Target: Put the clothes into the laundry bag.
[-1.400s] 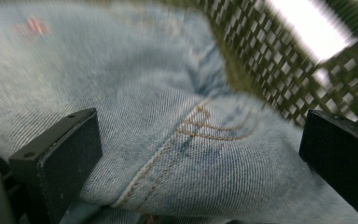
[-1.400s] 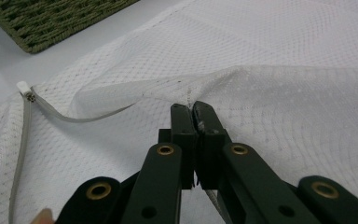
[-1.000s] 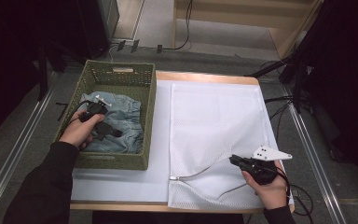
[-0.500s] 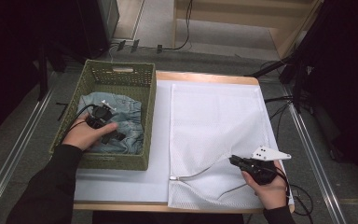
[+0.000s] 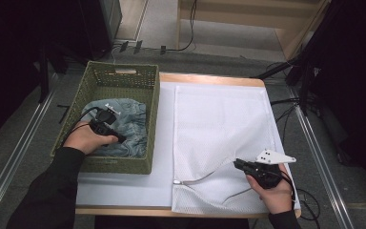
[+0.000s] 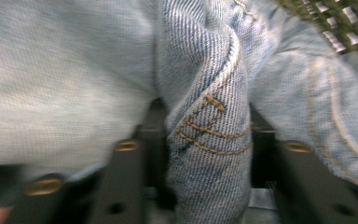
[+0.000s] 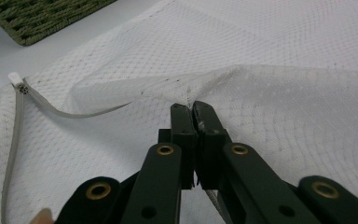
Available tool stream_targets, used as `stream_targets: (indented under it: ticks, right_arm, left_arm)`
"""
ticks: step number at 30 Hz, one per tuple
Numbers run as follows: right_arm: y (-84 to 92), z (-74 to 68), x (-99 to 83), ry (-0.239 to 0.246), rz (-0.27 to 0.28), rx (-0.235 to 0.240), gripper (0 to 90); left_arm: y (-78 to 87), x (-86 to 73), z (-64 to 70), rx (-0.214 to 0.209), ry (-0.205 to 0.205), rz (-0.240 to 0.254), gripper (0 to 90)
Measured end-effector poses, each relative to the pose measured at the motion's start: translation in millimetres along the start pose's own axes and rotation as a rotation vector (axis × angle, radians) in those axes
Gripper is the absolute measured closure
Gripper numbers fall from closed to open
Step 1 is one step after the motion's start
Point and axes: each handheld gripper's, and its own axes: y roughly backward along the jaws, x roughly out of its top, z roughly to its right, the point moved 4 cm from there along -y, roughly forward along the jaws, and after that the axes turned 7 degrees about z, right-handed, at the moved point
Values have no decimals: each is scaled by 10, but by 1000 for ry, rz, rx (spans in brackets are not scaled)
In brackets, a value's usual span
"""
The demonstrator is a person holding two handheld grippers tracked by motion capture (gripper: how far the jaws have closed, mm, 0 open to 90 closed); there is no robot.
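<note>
A light-blue denim garment (image 5: 132,119) lies crumpled in the green woven basket (image 5: 119,76) at the left. My left gripper (image 5: 120,139) is pushed down into it. Its jaws have just been closing, and in the left gripper view (image 6: 205,133) a stitched denim fold (image 6: 209,116) is pinched between them. A white mesh laundry bag (image 5: 219,119) lies flat on the right half of the table. My right gripper (image 5: 237,164) is shut on the bag's edge near its open zipper (image 5: 195,177). In the right gripper view its tips (image 7: 189,108) lift a small ridge of mesh (image 7: 261,46).
A white cover (image 5: 124,186) lies over the wooden table (image 5: 209,78), with a bare strip between basket and bag. The grey zipper band (image 7: 18,126) curves off to the left of my right gripper. Cables and dark furniture stand on the floor beyond the table.
The left hand has shifted a little toward the near side of the basket and pressed its gripper into the denim. The right hand and the bag have stayed put.
</note>
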Motion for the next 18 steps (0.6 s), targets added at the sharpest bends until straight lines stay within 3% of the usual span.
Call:
stream_targets:
  ticks: [2,4,6,8,9,11,13,14,16,17,18]
  right_arm:
    - [1,-3,5,0,2,0,886]
    - [8,1,10,3,6,-3,886]
    - [19,9,16,-4,12,-5,887]
    - [23,21,19,-1,15,-10,888]
    - [22,25,20,-1,15,-11,888]
    - [16,29,19,-2,16,-11,888]
    - [5,28,21,2,18,-12,888]
    - [2,27,22,3,17,-12,888]
    - [-1,25,20,1,15,-9,888]
    - [-4,25,18,1,14,-10,888]
    - [-6,26,13,-1,12,-9,888]
  left_arm:
    - [48,33,-27,-45,40,10,750]
    - [133,93,-29,-119,81,79,765]
    - [264,178,8,-216,75,214,767]
    - [368,229,38,-294,77,315,767]
    - [422,253,77,-360,46,390,766]
    - [492,274,112,-462,34,478,758]
    - [580,303,87,-512,53,594,749]
    - [597,311,47,-523,93,632,742]
    - [552,309,-34,-432,150,627,730]
    - [459,285,-77,-307,155,541,713]
    - [364,250,-99,-213,135,447,674]
